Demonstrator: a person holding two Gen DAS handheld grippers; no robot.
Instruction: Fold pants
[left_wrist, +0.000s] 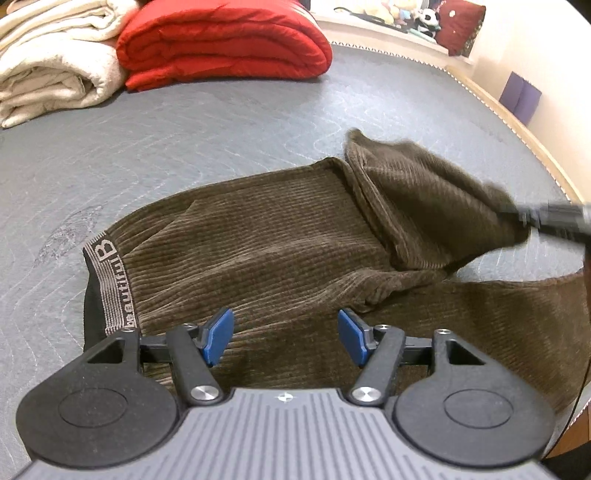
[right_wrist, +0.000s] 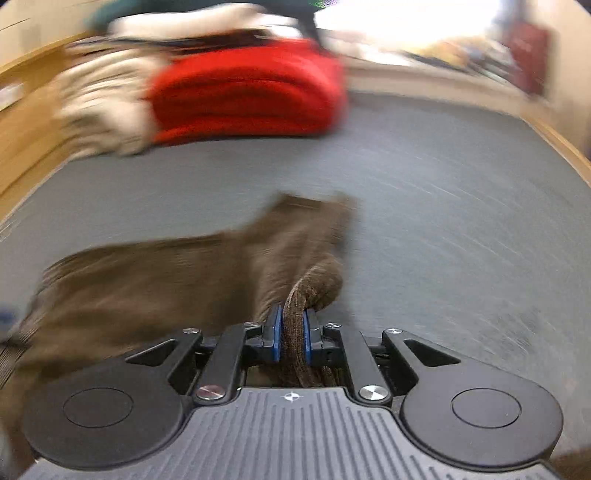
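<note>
Far ahead and to the left of the left tool (left_wrist: 286, 338), a folded cream blanket (left_wrist: 48, 70) is lying on the bed (left_wrist: 221, 122), and just right of it a folded red quilt (left_wrist: 225, 44) is touching it. Both are sitting well apart from the brown corduroy pants (left_wrist: 258, 240), which are spreading directly under and ahead of this tool. The left tool is hanging released, its blue pads (left_wrist: 219, 336) standing wide apart over the cloth and gripping nothing. To its front right, one pant leg is being lifted and doubled back over the rest, with the dark blurred tip of the right tool (left_wrist: 550, 218) showing at the cloth's far right end. Nothing is standing between the tools and the pants.

Ahead of the pants the grey quilted bed surface is lying open up to the blankets; the bed's pale trimmed edge (left_wrist: 517, 122) is curving past on the right, with a shelf of soft toys (left_wrist: 399, 13) beyond it.

The waistband (left_wrist: 110, 284), ahead-left of the left tool, is bearing grey woven lettering reading "beautiful" with a large "B".

In the right wrist view, heavily blurred, the right tool (right_wrist: 291, 328) is clenching a bunched fold of the pants (right_wrist: 147, 280) between its blue pads (right_wrist: 275, 332), the cloth trailing off to its left. The red quilt (right_wrist: 247, 96) is lying far ahead, and open grey bed (right_wrist: 461, 206) is stretching to the right.
</note>
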